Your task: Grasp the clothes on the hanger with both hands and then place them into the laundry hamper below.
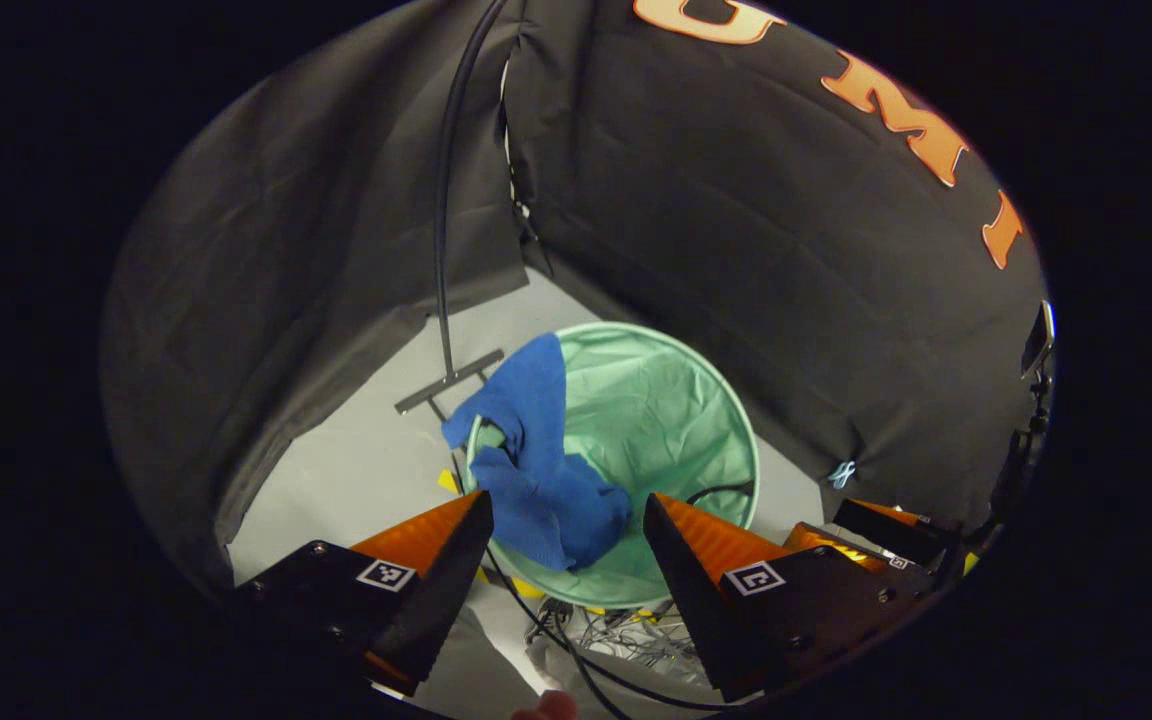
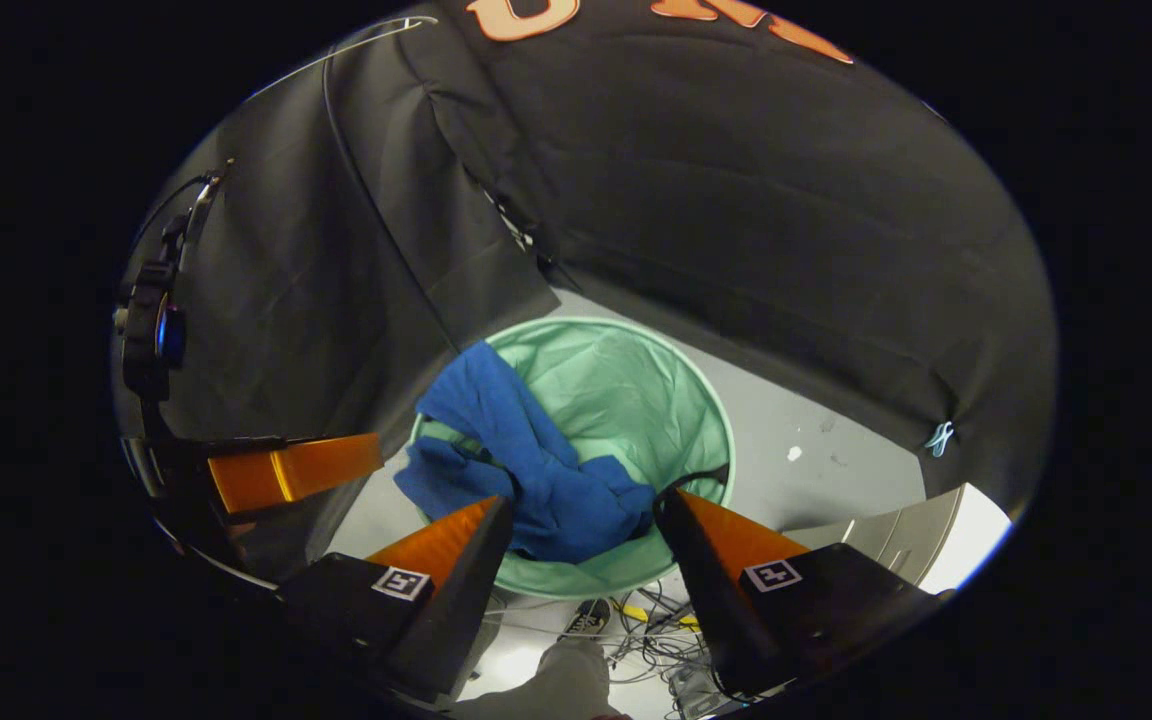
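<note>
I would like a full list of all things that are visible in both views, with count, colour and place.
laundry hamper: one, pale green, round, standing on the floor below both claws.
blue cloth: one, blue, draped over the hamper's near-left rim, partly inside, partly hanging outside.
stand: one, dark thin pole with a flat foot, on the floor left of the hamper.
floor: grey.
cables: several, dark and pale, tangled on the floor near the hamper.
clip: one, pale blue, on the booth wall.
left claw: open, above the hamper.
right claw: open, above the hamper.

clothes [image 1: 536,470] draped over hamper [image 1: 666,400] rim, partly inside
</note>
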